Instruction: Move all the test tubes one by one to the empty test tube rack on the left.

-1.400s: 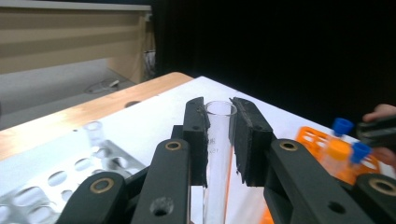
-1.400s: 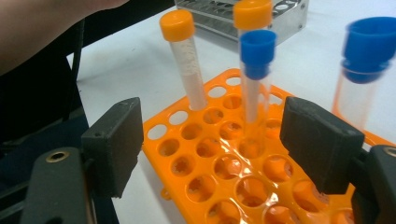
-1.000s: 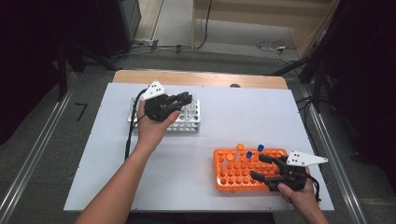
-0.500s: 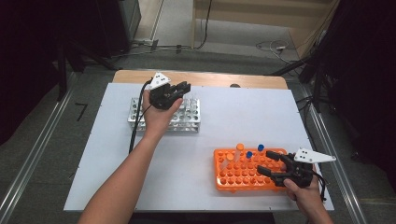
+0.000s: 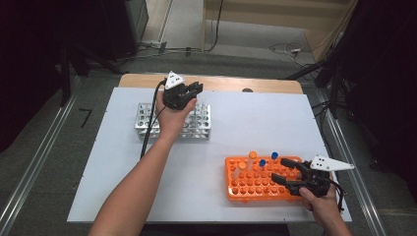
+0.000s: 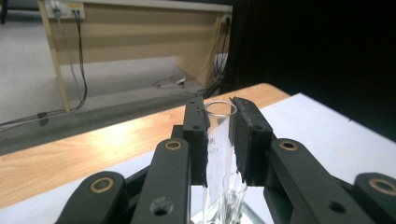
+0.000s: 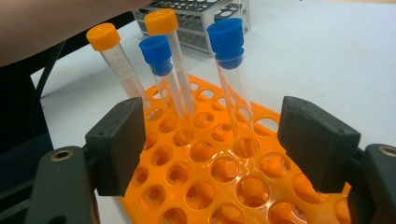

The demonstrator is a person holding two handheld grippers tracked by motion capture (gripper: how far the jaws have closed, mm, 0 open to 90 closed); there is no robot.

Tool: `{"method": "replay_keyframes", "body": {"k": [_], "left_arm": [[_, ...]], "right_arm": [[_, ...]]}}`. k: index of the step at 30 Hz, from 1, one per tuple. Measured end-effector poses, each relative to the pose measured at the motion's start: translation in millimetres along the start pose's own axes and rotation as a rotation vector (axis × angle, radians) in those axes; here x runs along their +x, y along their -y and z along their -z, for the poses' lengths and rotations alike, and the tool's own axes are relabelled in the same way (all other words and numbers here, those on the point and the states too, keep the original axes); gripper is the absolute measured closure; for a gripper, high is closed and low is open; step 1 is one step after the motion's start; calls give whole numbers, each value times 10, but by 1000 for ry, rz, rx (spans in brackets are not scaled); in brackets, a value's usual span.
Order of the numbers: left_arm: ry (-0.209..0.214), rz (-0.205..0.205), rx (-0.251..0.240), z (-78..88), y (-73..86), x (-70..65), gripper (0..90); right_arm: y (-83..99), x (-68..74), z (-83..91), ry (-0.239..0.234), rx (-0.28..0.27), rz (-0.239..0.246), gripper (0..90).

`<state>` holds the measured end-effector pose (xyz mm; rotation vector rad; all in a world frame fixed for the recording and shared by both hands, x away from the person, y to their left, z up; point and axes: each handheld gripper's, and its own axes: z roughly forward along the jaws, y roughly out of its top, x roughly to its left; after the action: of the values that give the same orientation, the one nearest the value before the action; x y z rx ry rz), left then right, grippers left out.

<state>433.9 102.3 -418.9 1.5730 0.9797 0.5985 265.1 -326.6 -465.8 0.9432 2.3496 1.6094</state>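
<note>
My left gripper [image 5: 193, 89] is held up above the far side of a metal tube rack [image 5: 147, 120], shut on a clear uncapped test tube [image 6: 220, 154] that stands upright between its pads. My right gripper [image 5: 282, 170] stands open over the right part of an orange tube rack [image 5: 246, 189], nothing between its jaws. In the right gripper view the orange rack [image 7: 224, 177] holds several capped tubes: an orange-capped tube [image 7: 119, 65] leaning left, a second orange-capped tube [image 7: 175, 60], a blue-capped tube [image 7: 161, 70] and another blue-capped tube [image 7: 231, 65].
Both racks rest on a white tabletop [image 5: 246, 123] with a wooden strip [image 5: 221, 83] along its far edge. A black cable [image 5: 150, 123] trails from the left gripper across the metal rack. Floor cables and dark stands lie beyond the table.
My left gripper has lifted away from the metal rack and moved toward the far edge with the clear tube in it. My right gripper shifted slightly right over the orange rack, still open.
</note>
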Motion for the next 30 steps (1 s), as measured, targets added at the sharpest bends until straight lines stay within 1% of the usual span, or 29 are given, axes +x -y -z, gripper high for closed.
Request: {"method": "replay_keyframes", "body": {"k": [3,5,6,8,12,17,19,22,24,26,28,30], "left_arm": [[-7,2,15,-17,21,2,771],[-19,-3,34,-23,32,3,771],[-15,4,40,-28,40,4,771],[-18,5,58,-36,56,4,770],[-28,-14,88,-42,95,-11,770],[-29,-19,110,-45,129,-23,767],[-43,-32,134,-47,135,-36,766],[-41,-38,165,-54,151,-44,764],[-36,-27,174,-55,157,-38,760],[-25,-6,185,-49,158,-24,752],[-21,3,185,-32,158,-20,746],[-16,13,182,-2,150,-20,694]], "right_arm": [[-2,2,0,0,-2,1,219],[-3,2,0,1,-3,1,219],[-3,-1,0,1,-4,3,219],[-3,-3,0,4,-3,2,219],[-1,-7,0,8,-3,-1,220],[-4,-7,-3,12,-2,-2,219],[-5,-7,-5,13,-1,-2,219],[-6,-9,-14,15,0,-8,219],[-8,-14,-20,15,-2,-7,219],[-11,-13,-23,14,-4,-8,219],[-15,-9,-22,16,-5,-11,219],[-20,-9,-20,18,-9,-10,219]]}}
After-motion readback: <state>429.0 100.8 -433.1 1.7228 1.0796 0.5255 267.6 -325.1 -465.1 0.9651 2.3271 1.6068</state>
